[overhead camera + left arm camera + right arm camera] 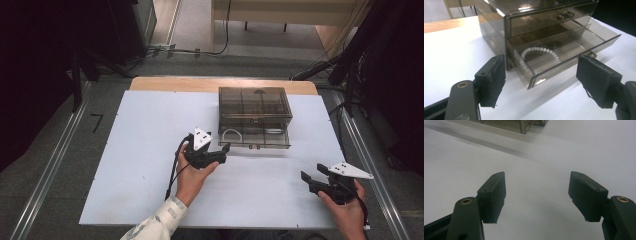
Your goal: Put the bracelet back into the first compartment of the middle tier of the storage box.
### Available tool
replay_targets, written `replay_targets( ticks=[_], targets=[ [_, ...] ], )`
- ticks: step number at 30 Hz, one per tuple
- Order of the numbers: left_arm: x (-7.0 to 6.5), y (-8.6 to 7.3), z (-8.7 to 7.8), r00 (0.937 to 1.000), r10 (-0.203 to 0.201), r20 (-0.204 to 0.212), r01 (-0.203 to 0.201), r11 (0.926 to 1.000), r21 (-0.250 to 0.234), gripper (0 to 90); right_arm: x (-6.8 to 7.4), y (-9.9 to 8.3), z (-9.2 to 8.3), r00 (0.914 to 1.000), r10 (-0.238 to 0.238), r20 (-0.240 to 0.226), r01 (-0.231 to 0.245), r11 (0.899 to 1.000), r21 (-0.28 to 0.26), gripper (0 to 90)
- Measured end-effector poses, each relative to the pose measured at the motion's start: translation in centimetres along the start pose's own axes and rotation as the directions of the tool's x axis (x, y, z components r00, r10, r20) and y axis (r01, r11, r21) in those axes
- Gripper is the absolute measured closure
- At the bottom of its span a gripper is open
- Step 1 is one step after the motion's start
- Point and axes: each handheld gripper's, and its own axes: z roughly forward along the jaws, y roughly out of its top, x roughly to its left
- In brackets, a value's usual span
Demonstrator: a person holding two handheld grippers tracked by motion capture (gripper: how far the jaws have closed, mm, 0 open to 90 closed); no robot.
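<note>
Left tool (541, 80) w/ jaws apart is facing the part-open lower drawer (564, 57) holding a white bracelet (541, 51); right tool (537, 195), also apart, is idling; next prob. pushing it shut.

Bench (140, 165): white top with a wooden strip along the far edge.
On the bench: a smoky clear drawer box (255, 102), its bottom drawer (257, 137) pulled out.
Place: box just ahead of the left fingers (495, 80), well apart from the right fingers (494, 195).
</note>
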Motion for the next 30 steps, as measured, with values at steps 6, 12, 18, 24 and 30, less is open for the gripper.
replay_targets(
  ticks=[6,12,18,24,30],
  targets=[
    [0.7,-0.9,-2.1,0.9996,0.007,-0.027,-0.007,0.9999,-0.015,19.7,0.4,0.5,0.6,0.9999,-0.007,-0.008,0.007,1.0,0.001,28.8],
    [2.4,-2.4,-4.4,0.9972,0.004,-0.074,-0.006,0.9996,-0.027,16.9,0.9,0.9,1.1,0.9998,-0.013,-0.016,0.013,1.0,0.0,29.0],
    [4.8,-4.0,-6.6,0.9906,-0.043,-0.13,0.037,0.9984,-0.044,14.3,1.3,1.3,1.5,0.9996,-0.018,-0.021,0.018,1.0,-0.004,32.4],
    [7.0,-5.1,-8.8,0.9801,-0.091,-0.176,0.081,0.9947,-0.064,14.3,1.4,1.5,1.5,0.9994,-0.023,-0.027,0.023,1.0,-0.01,47.5],
    [8.7,-5.8,-10.3,0.9702,-0.113,-0.214,0.101,0.9927,-0.067,14.6,1.3,2.1,1.6,0.9968,0.0,-0.079,-0.002,1.0,-0.025,82.8]
  ],
)
